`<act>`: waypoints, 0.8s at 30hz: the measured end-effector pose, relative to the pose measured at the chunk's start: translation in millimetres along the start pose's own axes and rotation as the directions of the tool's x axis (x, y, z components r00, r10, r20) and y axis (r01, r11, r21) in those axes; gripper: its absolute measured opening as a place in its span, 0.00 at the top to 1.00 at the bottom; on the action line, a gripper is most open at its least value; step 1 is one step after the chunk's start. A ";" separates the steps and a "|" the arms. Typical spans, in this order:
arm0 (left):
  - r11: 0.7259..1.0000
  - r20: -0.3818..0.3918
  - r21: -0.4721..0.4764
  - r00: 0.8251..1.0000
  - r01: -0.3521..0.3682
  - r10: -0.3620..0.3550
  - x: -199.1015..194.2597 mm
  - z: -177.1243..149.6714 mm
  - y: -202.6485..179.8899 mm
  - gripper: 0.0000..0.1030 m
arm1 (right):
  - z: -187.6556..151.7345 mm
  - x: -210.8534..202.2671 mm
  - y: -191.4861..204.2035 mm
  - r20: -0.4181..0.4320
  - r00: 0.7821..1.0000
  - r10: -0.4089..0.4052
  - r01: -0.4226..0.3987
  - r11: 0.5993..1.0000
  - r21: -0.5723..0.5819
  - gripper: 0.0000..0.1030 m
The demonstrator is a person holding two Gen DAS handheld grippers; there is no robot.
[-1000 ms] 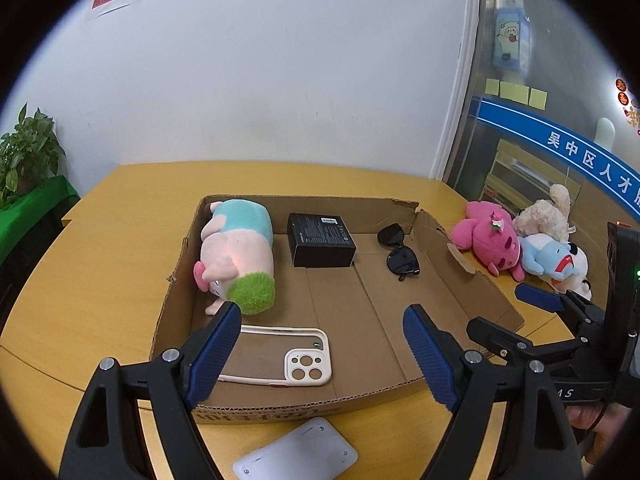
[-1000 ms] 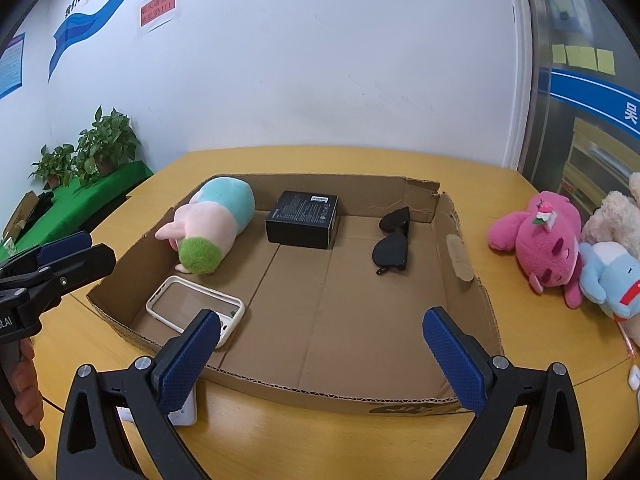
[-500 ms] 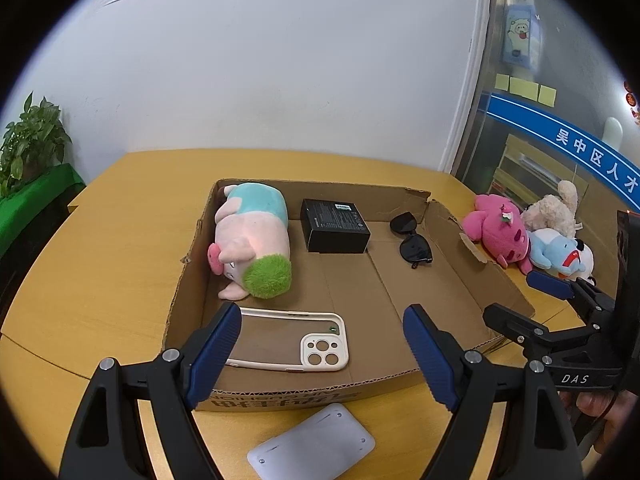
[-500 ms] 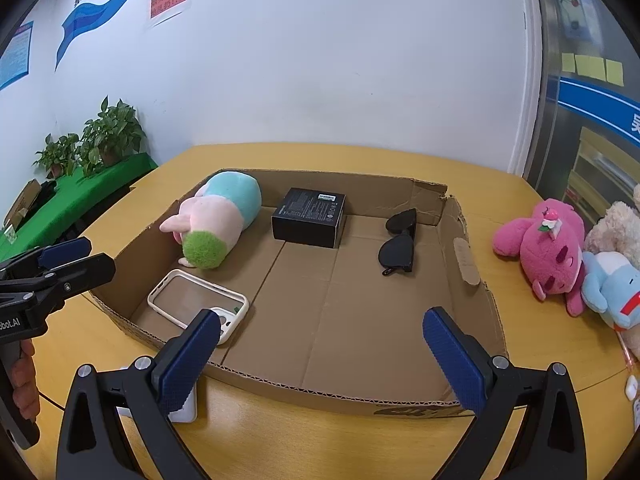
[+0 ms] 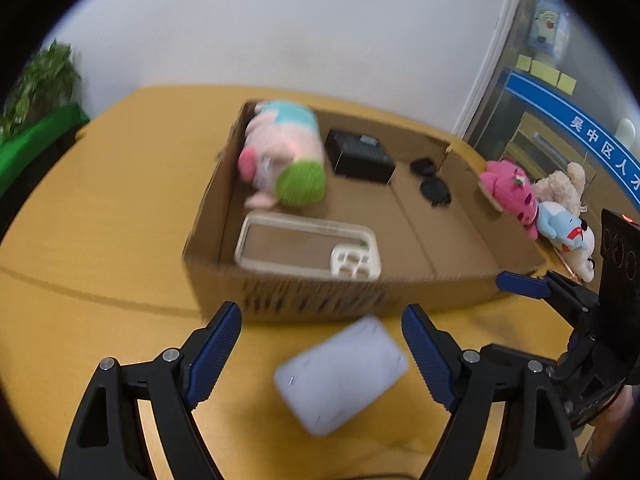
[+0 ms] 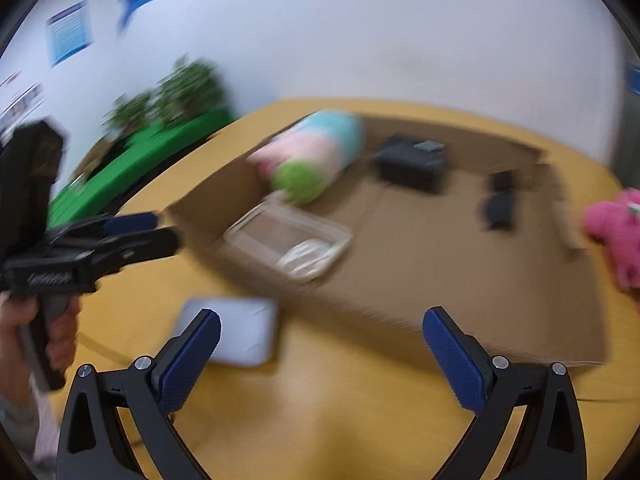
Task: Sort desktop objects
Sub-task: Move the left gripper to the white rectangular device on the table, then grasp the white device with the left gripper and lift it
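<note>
A shallow cardboard box [image 5: 320, 300] [image 6: 440, 312] lies on the yellow table. In it are a pink, blue and green plush [image 5: 286, 164] [image 6: 316, 156], a black box [image 5: 360, 156] [image 6: 414, 162], black sunglasses [image 5: 432, 184] [image 6: 498, 200] and a white phone case [image 5: 308, 248] [image 6: 292, 240]. A flat white device [image 5: 340, 372] [image 6: 234, 330] lies on the table in front of the box. My left gripper [image 5: 322, 354] is open just above the device. My right gripper [image 6: 322, 354] is open and empty, right of the device.
Several plush toys, pink [image 5: 510, 192] [image 6: 618, 232], beige [image 5: 562, 188] and blue-white [image 5: 568, 236], lie on the table right of the box. Potted plants [image 6: 176, 96] on a green stand are at the far left. A white wall stands behind the table.
Both grippers have pulled back and swung left and down. The white device now lies between the left gripper's fingers and low left in the right wrist view. Both views are motion-blurred.
</note>
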State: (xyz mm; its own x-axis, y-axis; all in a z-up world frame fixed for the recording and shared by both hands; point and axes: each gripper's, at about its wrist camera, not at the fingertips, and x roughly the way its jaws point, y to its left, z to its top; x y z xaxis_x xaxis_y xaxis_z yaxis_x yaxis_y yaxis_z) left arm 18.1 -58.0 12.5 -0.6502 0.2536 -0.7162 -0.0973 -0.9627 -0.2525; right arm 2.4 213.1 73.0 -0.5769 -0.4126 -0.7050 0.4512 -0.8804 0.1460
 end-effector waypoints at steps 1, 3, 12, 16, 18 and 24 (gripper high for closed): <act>1.000 -0.020 -0.016 1.000 0.008 -0.008 0.9 -6.4 4.9 0.22 | -3.0 6.0 9.7 -0.012 0.999 0.042 -0.042 0.999 -0.029 0.01; 0.998 -0.064 -0.060 0.998 0.022 -0.026 5.2 -20.4 15.0 0.22 | -6.5 20.5 26.7 -0.045 0.991 0.124 -0.127 0.989 -0.069 0.01; 0.980 -0.224 -0.159 0.963 0.117 -0.151 40.7 -52.4 22.5 0.53 | -25.5 80.4 58.7 -0.196 0.969 0.152 -0.196 0.953 -0.232 0.12; 0.974 -0.208 -0.181 0.962 0.138 -0.175 46.1 -53.7 23.3 0.57 | -30.2 87.8 60.1 -0.217 0.962 0.163 -0.215 0.945 -0.244 0.13; 0.972 -0.199 -0.188 0.964 0.141 -0.178 46.0 -53.3 25.6 0.57 | -29.9 89.9 62.1 -0.207 0.968 0.141 -0.193 0.946 -0.261 0.14; 0.977 -0.183 -0.174 0.971 0.125 -0.157 42.0 -53.2 27.0 0.60 | -36.8 86.4 64.3 -0.168 0.982 0.081 -0.127 0.950 -0.285 0.25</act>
State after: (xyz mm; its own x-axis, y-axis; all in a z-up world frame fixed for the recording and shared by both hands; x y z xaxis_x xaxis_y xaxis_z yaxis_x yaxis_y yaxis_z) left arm 28.2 -68.3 -59.0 -0.4780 0.4145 -0.7744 -0.0456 -0.8922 -0.4494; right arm 6.6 129.5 -4.1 -0.4156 -0.4376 -0.7974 0.6965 -0.7169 0.0304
